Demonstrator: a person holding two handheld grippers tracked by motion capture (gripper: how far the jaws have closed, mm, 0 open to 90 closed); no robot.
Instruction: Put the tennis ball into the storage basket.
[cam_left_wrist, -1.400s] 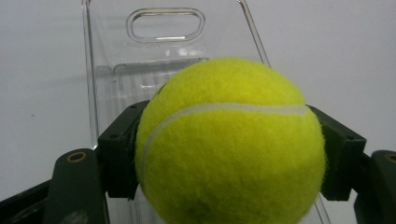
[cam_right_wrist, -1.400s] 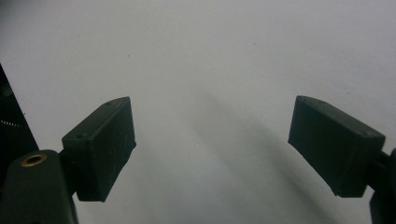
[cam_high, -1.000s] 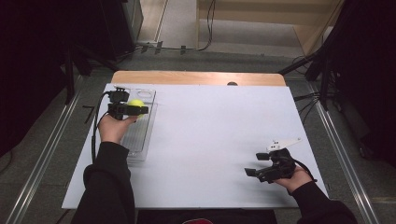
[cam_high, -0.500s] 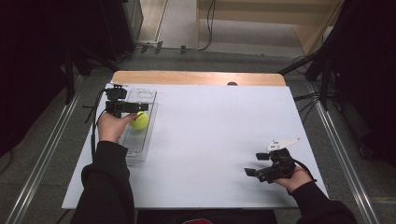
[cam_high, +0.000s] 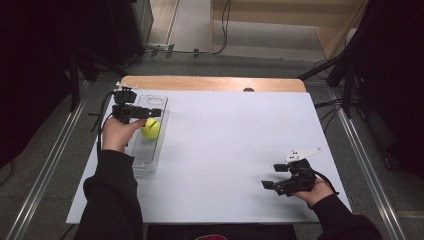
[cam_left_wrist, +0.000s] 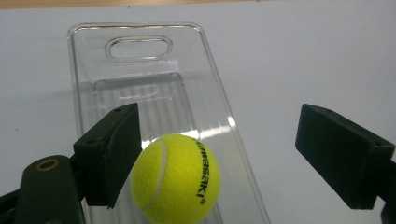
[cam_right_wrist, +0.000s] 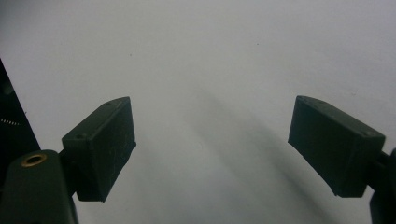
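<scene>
A yellow tennis ball (cam_high: 150, 128) lies in a clear plastic tray (cam_high: 141, 161) at the table's left side. My left gripper (cam_high: 150, 114) hovers just over it, open. In the left gripper view the ball (cam_left_wrist: 175, 179) sits low between the wide-spread jaws, close to the left jaw, with neither jaw pressing on it. The tray's far rim (cam_left_wrist: 140, 27) with its handle slot lies beyond. My right gripper (cam_high: 273, 176) rests near the table's front right, open. In the right gripper view the gripper (cam_right_wrist: 212, 116) has nothing between its jaws.
A white sheet (cam_high: 225, 145) covers the table, with a strip of bare wood (cam_high: 210, 83) along the far edge. Metal rails run on the floor at both sides. A cable (cam_high: 102, 125) trails from the left gripper.
The left gripper held the ball above the tray, then opened. The ball dropped into the tray and rolled a little toward me. The right gripper has not moved.
</scene>
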